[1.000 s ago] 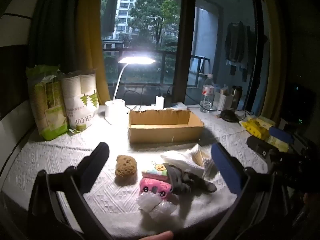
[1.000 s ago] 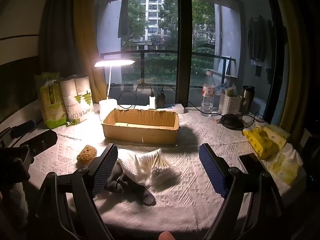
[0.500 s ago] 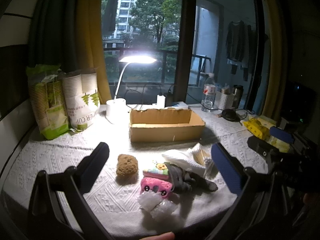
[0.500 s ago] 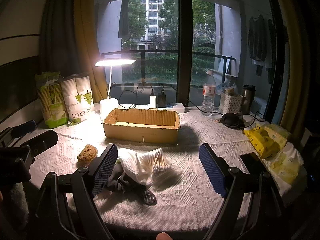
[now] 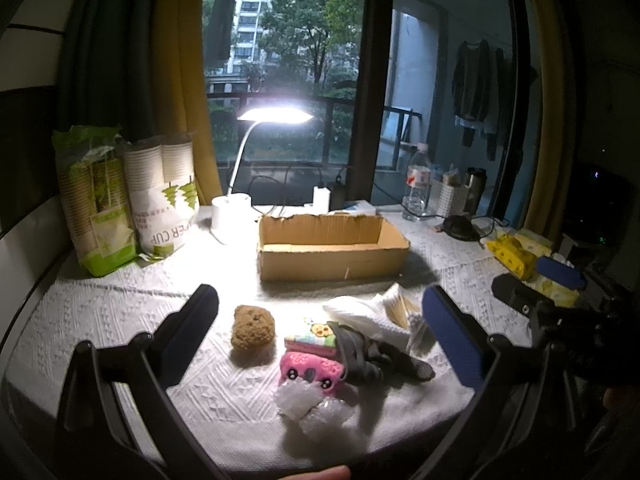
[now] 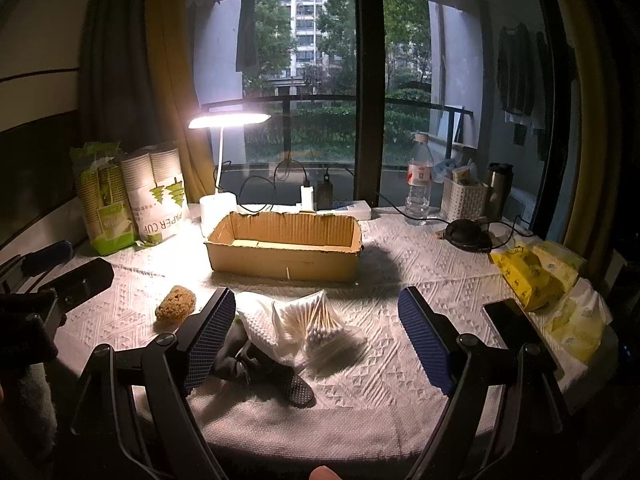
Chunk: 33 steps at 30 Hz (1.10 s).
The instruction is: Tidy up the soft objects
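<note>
An empty cardboard box [image 5: 332,246] [image 6: 284,248] stands mid-table. In front of it lie a brown sponge [image 5: 253,325] [image 6: 176,303], a pink car-shaped toy [image 5: 312,368], a colourful sponge block [image 5: 314,338], dark socks [image 5: 376,354] [image 6: 260,364], a white cloth [image 5: 360,312] [image 6: 260,322], a bag of cotton swabs [image 6: 316,318] [image 5: 404,310] and crumpled clear plastic [image 5: 312,404]. My left gripper [image 5: 320,332] hangs open above these items, holding nothing. My right gripper [image 6: 316,338] is open over the cloth and swabs, also holding nothing.
A lit desk lamp [image 5: 236,208] and sleeves of paper cups [image 5: 160,192] stand at the back left. A water bottle [image 6: 419,182], a white basket [image 6: 464,200] and a dark flask are at the back right. Yellow tissue packs [image 6: 532,276] and a phone [image 6: 516,328] lie at the right.
Both views shifted only slightly; the left gripper drifted a little back and the objects stayed where they were. Both grippers remain open.
</note>
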### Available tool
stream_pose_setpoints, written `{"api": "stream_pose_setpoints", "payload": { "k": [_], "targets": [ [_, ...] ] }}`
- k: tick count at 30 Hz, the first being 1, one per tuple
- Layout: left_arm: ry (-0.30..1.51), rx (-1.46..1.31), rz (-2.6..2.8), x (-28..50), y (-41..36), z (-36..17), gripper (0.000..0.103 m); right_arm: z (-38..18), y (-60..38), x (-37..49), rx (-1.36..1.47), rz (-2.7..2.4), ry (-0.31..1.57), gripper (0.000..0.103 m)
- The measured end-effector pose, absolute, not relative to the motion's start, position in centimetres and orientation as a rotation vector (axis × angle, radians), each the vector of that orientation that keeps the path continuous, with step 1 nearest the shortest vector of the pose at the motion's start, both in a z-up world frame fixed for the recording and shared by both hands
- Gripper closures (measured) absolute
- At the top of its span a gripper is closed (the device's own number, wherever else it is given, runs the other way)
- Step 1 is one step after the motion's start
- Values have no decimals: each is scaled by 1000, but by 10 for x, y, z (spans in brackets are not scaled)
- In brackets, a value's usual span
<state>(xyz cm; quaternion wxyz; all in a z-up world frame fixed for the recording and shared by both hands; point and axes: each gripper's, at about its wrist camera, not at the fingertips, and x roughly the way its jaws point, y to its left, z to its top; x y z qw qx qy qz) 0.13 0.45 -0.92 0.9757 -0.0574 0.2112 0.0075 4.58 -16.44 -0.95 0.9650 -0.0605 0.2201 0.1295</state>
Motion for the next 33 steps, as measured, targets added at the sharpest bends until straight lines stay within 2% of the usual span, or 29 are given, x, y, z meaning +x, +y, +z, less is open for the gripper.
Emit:
{"api": "stream_pose_setpoints", "payload": {
  "k": [33],
  "targets": [
    [431, -110, 8, 3, 0, -8, 0, -8, -166, 48, -116, 278, 444, 17]
  ]
}}
